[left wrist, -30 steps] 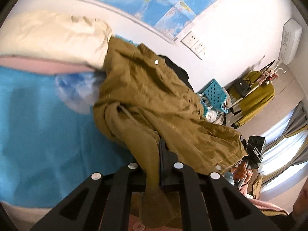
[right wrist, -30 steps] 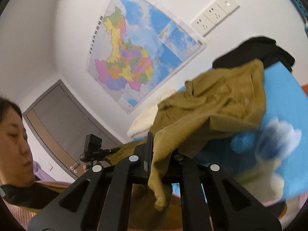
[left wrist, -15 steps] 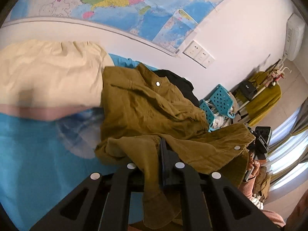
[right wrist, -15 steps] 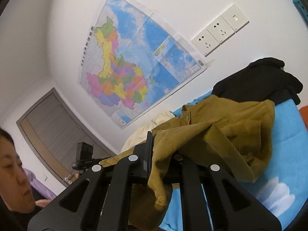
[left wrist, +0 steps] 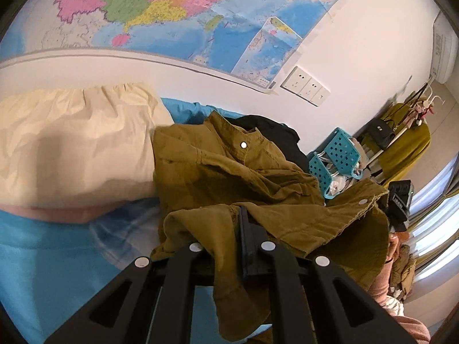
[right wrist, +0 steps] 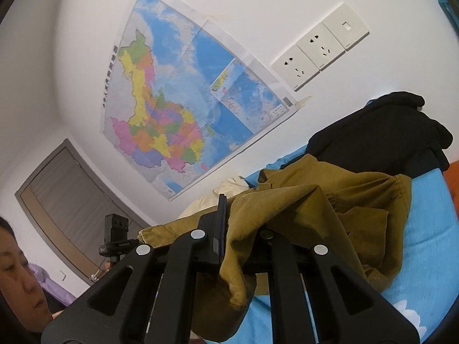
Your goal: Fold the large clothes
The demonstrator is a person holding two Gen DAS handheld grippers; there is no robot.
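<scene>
An olive-brown corduroy jacket [left wrist: 229, 172] with white snap buttons lies on the blue bed sheet [left wrist: 57, 263], its hem end lifted. My left gripper [left wrist: 233, 223] is shut on a fold of the jacket, with cloth draped over its fingers. My right gripper [right wrist: 229, 218] is shut on another edge of the same jacket [right wrist: 330, 206], which hangs down between and below its fingers. The collar end rests near the wall.
A cream pillow [left wrist: 71, 143] lies left of the jacket. A black garment [right wrist: 387, 132] sits beyond it by the wall. A teal basket [left wrist: 335, 157], a clothes rack [left wrist: 401, 143] and a tripod camera [left wrist: 398, 200] stand at the right. A map [right wrist: 178, 100] hangs above.
Both grippers have moved toward the wall with the jacket's held edge, bringing it over the rest of the jacket. The map and sockets now look closer and larger.
</scene>
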